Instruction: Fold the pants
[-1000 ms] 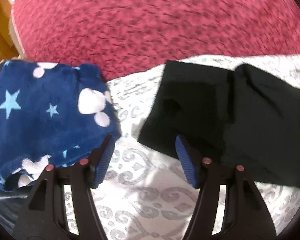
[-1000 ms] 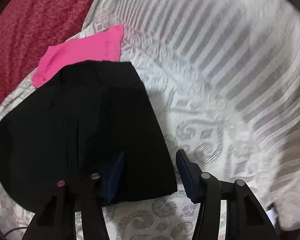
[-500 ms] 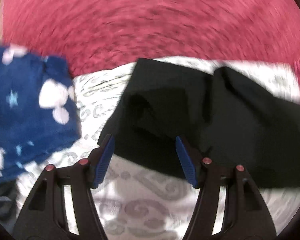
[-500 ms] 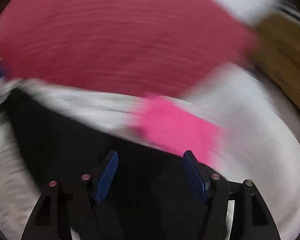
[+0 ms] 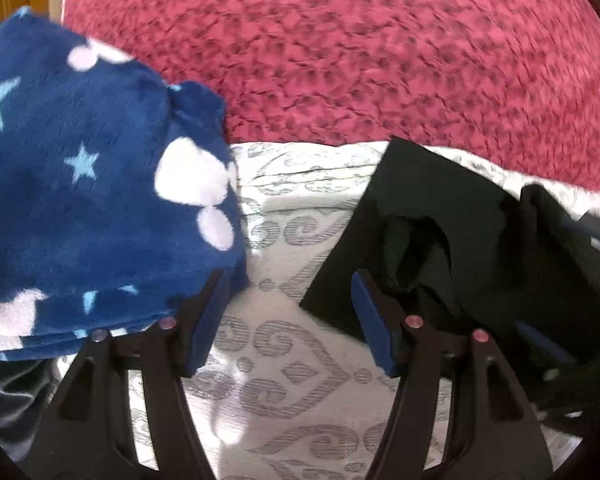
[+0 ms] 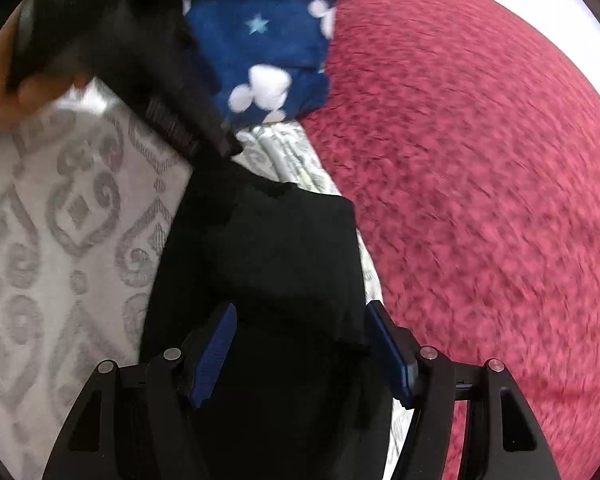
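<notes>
The black pants (image 6: 284,264) lie on the patterned bedsheet (image 6: 60,240), their long axis running away between the right hand-held gripper's (image 6: 300,354) parted, unpressing pads. The left hand-held gripper (image 5: 288,320), open and empty, hovers beside their corner.
</notes>
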